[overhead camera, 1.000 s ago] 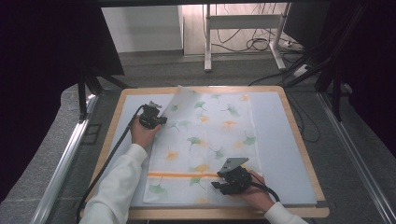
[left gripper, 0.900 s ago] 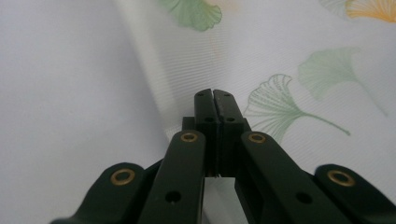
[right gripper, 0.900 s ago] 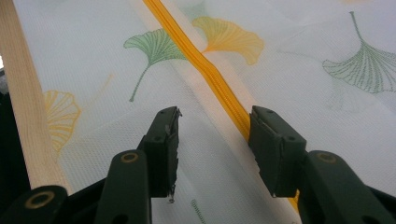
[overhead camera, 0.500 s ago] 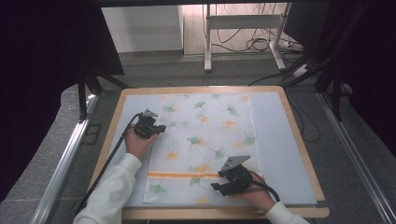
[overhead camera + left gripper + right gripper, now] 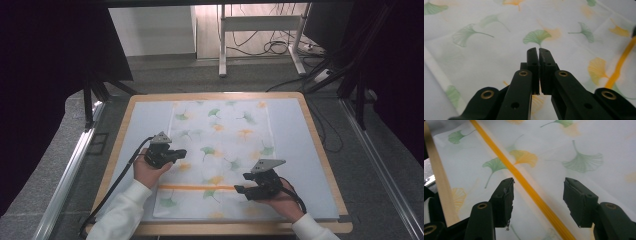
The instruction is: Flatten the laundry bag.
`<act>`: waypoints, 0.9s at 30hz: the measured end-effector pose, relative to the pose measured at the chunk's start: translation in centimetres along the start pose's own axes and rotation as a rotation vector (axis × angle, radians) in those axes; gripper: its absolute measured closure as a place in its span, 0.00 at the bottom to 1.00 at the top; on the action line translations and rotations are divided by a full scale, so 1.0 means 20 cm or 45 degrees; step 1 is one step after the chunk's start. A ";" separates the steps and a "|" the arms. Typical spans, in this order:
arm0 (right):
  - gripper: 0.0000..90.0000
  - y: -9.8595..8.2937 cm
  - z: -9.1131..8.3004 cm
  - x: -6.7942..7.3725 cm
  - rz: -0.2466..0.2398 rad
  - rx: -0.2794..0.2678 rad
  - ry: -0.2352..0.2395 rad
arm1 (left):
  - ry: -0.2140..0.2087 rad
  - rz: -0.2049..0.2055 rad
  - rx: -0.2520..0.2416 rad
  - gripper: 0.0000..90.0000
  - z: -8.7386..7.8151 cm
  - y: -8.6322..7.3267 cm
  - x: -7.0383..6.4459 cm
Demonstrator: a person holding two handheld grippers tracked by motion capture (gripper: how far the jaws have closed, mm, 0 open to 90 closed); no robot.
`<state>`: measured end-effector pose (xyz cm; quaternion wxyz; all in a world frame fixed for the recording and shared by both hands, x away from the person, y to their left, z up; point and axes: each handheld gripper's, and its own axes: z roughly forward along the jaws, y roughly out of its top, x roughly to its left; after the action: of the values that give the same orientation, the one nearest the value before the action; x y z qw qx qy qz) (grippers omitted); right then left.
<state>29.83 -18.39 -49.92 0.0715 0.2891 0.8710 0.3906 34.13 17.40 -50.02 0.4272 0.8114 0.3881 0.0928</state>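
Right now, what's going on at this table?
A person is working a cloth printed with ginkgo leaves, spread flat on the white mat of a wooden-edged table. The left tool sits over the cloth's left part with its jaws closed and nothing visibly between them. The right tool is near the cloth's front edge, jaws wide open on either side of the orange stripe, not gripping it.

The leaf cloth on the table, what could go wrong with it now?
The left tongs are shut above the leaf cloth with nothing between them, so the next grab could miss or pinch only a wrinkle. The right tongs are open over the orange stripe near the front edge; pulling there might drag the whole cloth crooked on the white mat.
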 end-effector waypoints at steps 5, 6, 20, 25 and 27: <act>0.45 -0.01 -0.05 -0.08 0.041 -0.027 -0.063 | 0.010 0.011 0.022 0.80 0.01 -0.04 -0.06; 0.44 -0.02 -0.06 -0.12 0.062 -0.035 -0.083 | 0.013 0.006 0.031 0.65 0.01 -0.05 -0.06; 0.43 -0.03 -0.15 -0.30 0.172 -0.094 -0.158 | 0.007 0.027 0.035 0.37 -0.02 -0.03 -0.14; 0.44 -0.04 -0.18 -0.34 0.217 -0.108 -0.171 | -0.057 0.059 0.036 0.35 -0.03 -0.01 -0.23; 0.45 -0.04 -0.19 -0.37 0.236 -0.111 -0.179 | -0.094 0.048 0.031 0.35 -0.03 -0.01 -0.25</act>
<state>34.19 -25.49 -48.64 0.1084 0.3919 0.8155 0.4118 30.26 14.37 -48.93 0.4296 0.8265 0.3578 0.0662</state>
